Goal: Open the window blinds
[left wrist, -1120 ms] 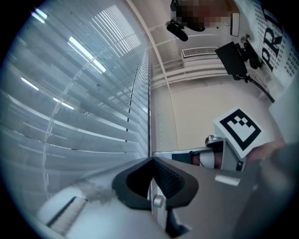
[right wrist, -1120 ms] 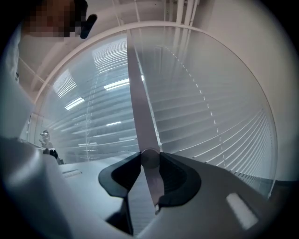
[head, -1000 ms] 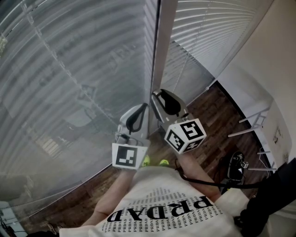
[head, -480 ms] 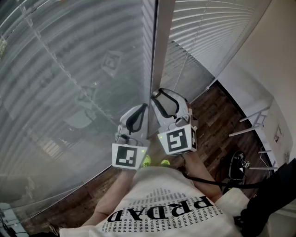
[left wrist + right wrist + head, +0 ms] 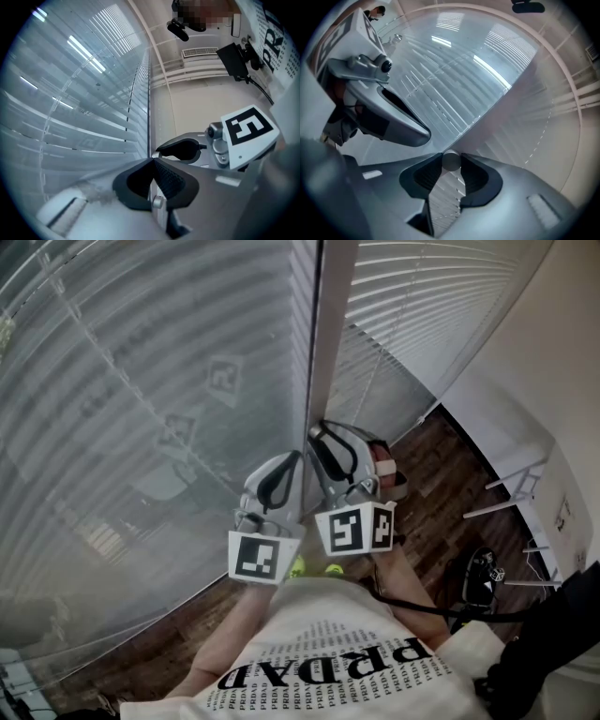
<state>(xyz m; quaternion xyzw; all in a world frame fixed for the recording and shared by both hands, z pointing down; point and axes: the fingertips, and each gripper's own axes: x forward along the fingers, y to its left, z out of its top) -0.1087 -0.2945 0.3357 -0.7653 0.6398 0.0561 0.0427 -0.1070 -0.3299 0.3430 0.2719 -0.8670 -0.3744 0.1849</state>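
As both point level at the blinds point(image 5: 141, 381), left gripper point(image 5: 151, 160) fingers together, right gripper point(image 5: 451, 165) fingers just closing on wand point(image 5: 450, 160)

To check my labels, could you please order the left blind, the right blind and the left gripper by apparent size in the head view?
Largest: left blind, covering most of the left side.
Next: right blind.
Smallest: left gripper, despite being nearest the camera.

Horiz-slat blinds, two panels either side of centre post point(image 5: 330, 343), lt panel point(image 5: 141, 399) greyer, partly see-through, rt panel point(image 5: 422, 306) paler, slats tighter, thin cords down both, tilt wand point(image 5: 451, 161) round grey end, just beside post.
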